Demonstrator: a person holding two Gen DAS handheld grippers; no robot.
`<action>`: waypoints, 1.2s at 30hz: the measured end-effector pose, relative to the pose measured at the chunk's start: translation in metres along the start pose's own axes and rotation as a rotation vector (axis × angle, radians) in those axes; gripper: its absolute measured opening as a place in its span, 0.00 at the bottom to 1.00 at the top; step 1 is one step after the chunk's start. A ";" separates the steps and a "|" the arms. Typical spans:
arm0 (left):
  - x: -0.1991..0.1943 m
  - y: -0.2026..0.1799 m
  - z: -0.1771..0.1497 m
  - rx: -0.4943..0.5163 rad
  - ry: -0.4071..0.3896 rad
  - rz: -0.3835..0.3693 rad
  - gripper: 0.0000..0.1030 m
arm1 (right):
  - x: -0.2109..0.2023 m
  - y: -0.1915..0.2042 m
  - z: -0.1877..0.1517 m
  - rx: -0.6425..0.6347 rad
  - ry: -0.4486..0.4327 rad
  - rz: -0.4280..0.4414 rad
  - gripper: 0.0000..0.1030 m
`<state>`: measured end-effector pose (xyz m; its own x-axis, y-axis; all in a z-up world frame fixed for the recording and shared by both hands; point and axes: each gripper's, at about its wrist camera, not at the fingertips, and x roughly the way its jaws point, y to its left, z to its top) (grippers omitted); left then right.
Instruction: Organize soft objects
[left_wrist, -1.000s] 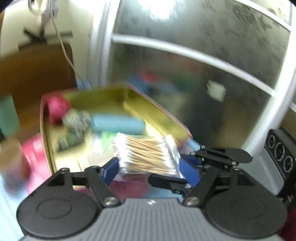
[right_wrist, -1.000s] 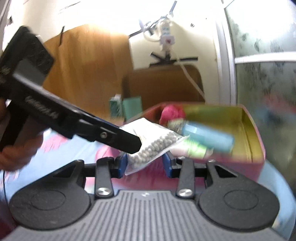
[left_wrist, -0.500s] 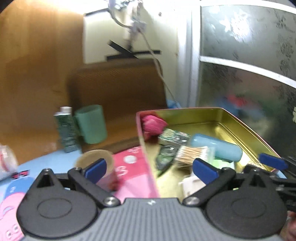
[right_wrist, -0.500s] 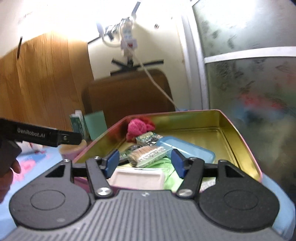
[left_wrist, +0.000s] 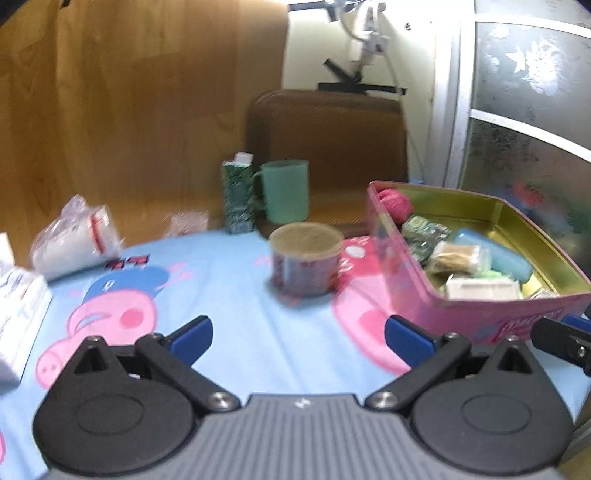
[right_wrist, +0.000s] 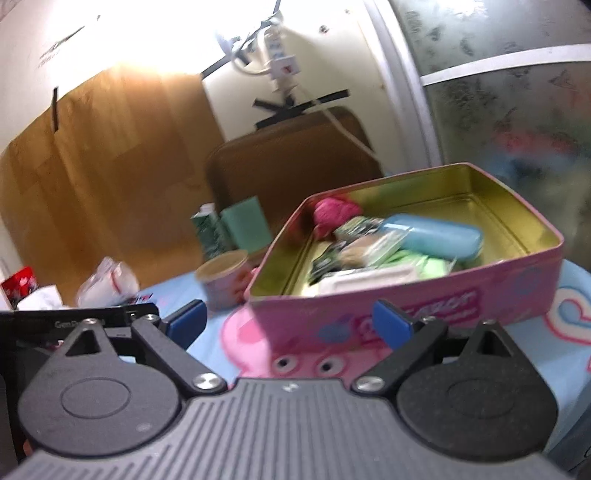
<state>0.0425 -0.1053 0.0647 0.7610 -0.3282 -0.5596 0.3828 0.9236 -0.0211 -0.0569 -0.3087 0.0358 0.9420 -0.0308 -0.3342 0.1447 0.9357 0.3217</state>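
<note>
A pink tin (left_wrist: 480, 314) (right_wrist: 406, 295) with a gold inside stands on the blue cartoon cloth. In it lie a pink yarn ball (left_wrist: 397, 203) (right_wrist: 334, 210), a blue case (left_wrist: 495, 254) (right_wrist: 439, 236), a pack of cotton swabs (left_wrist: 458, 254), a green pack (right_wrist: 417, 266) and a white pack (left_wrist: 480, 288) (right_wrist: 362, 280). My left gripper (left_wrist: 297, 332) is open and empty over the cloth, left of the tin. My right gripper (right_wrist: 288, 321) hangs in front of the tin's near wall, its jaws opening, with nothing between them.
A short round tub with a tan top (left_wrist: 304, 258) (right_wrist: 223, 280) stands just left of the tin. Behind it are a green mug (left_wrist: 286, 192) and a green carton (left_wrist: 238, 199). A clear bag of white stuff (left_wrist: 74, 236) (right_wrist: 109, 284) and a white box (left_wrist: 18, 314) lie at the left.
The left gripper let go of the swab pack, which now lies in the tin, and swung left. The right gripper dropped its clear bag into the tin, pulled back and spread its jaws.
</note>
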 end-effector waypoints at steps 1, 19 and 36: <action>-0.001 0.004 -0.003 -0.005 0.005 0.006 1.00 | 0.000 0.005 -0.002 -0.007 0.007 0.002 0.96; -0.011 0.014 -0.023 0.015 -0.061 0.098 1.00 | 0.005 0.030 -0.009 -0.013 0.031 -0.015 1.00; -0.032 -0.021 -0.028 0.162 -0.053 -0.014 1.00 | -0.004 0.020 -0.017 0.130 0.080 0.000 1.00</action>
<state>-0.0051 -0.1083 0.0599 0.7798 -0.3552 -0.5155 0.4702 0.8760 0.1077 -0.0624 -0.2838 0.0285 0.9155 0.0022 -0.4022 0.1877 0.8822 0.4320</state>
